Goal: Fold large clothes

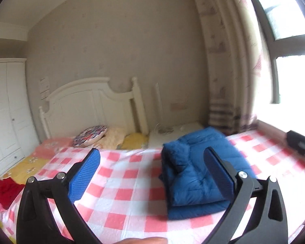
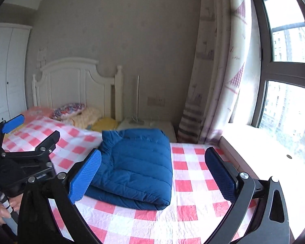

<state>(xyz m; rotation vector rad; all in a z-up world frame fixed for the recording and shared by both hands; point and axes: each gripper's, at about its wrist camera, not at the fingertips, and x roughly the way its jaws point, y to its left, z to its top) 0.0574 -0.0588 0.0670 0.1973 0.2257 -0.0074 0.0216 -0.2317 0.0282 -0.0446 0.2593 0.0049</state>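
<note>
A blue padded jacket [image 1: 193, 172] lies folded into a thick rectangle on the red-and-white checked sheet [image 1: 122, 193] of a bed. My left gripper [image 1: 151, 152] hangs above the sheet with its blue pads wide apart and nothing between them; the jacket sits behind its right finger. The right wrist view shows the same folded jacket [image 2: 136, 162] lying flat, hood end toward the headboard. My right gripper [image 2: 152, 152] is open above it, pads clear of the fabric. The left gripper [image 2: 30, 131] appears at the left edge, also open, held by a hand [image 2: 2, 211].
A white headboard [image 1: 91, 101] with several cushions [image 1: 91, 135] stands at the far end. A white wardrobe [image 1: 6, 111] is on the left, and red cloth [image 1: 4, 191] lies at the bed's left edge. A nightstand [image 2: 148, 126], curtain [image 2: 213, 81] and window sill [image 2: 264, 142] border the right.
</note>
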